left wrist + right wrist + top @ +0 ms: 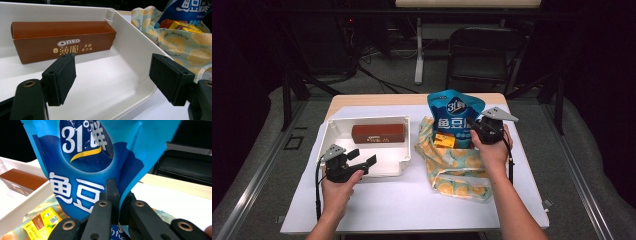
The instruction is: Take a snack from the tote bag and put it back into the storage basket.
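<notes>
Your right hand-held gripper point(479, 131) has its jaws pressed together on the right-hand edge of the blue snack pouch point(455, 116), low on the pouch, as the right gripper view shows. The pouch stands upright in the mouth of the orange-print fabric bag point(457, 167), which lies on the desk point(402, 205) to the right of the white plastic tray point(328, 134). A small yellow box point(445, 140) sits in the bag, touching the pouch's lower left.

The risk, as I judge it, is the grip itself: you are pinching a slick film edge rather than the body, so the pouch could slide out of the jaws or swing and twist around the pinch when you lift. Its foot is inside the bag opening, so the fabric may catch and drag along, or the yellow box may tip.

The pouch's long axis runs vertically, top edge up, printed face toward you.

Your left hand-held gripper point(362, 160) is spread wide and empty over the tray's near rim, aimed at the brown Oreo box point(62, 41). That box lies flat near the tray's far wall, long axis left to right.
</notes>
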`<action>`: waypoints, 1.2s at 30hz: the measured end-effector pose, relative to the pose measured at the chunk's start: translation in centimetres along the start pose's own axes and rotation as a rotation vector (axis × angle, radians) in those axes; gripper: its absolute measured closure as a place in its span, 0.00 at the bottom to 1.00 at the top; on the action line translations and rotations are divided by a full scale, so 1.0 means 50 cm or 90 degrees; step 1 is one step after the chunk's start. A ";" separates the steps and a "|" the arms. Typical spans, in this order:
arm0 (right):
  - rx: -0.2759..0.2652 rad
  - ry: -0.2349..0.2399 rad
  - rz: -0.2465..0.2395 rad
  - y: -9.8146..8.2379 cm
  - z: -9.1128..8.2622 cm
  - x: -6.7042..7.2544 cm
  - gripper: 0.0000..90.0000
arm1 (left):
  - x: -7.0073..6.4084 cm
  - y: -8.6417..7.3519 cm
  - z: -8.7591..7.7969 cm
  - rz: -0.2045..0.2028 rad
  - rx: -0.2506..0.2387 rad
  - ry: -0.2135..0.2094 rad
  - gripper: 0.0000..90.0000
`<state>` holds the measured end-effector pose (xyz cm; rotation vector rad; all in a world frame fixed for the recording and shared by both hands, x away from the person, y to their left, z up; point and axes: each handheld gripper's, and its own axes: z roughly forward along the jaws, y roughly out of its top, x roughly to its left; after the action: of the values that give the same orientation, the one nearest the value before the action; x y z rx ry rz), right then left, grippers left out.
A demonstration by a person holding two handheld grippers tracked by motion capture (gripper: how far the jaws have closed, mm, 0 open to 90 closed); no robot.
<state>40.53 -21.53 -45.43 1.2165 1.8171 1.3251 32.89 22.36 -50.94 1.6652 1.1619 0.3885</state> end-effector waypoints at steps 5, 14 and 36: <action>-0.003 0.000 0.003 0.011 -0.008 0.001 1.00 | 0.001 0.007 0.000 0.003 -0.005 -0.002 0.24; -0.028 -0.008 0.000 0.060 -0.036 0.010 1.00 | -0.004 0.030 -0.002 0.008 -0.020 -0.005 0.24; -0.071 -0.001 0.007 0.133 -0.057 0.032 1.00 | -0.025 0.078 0.007 0.023 -0.040 -0.022 0.24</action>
<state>39.68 -20.66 -38.15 1.1693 1.7131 1.4120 34.52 21.08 -47.40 1.6333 1.0852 0.4132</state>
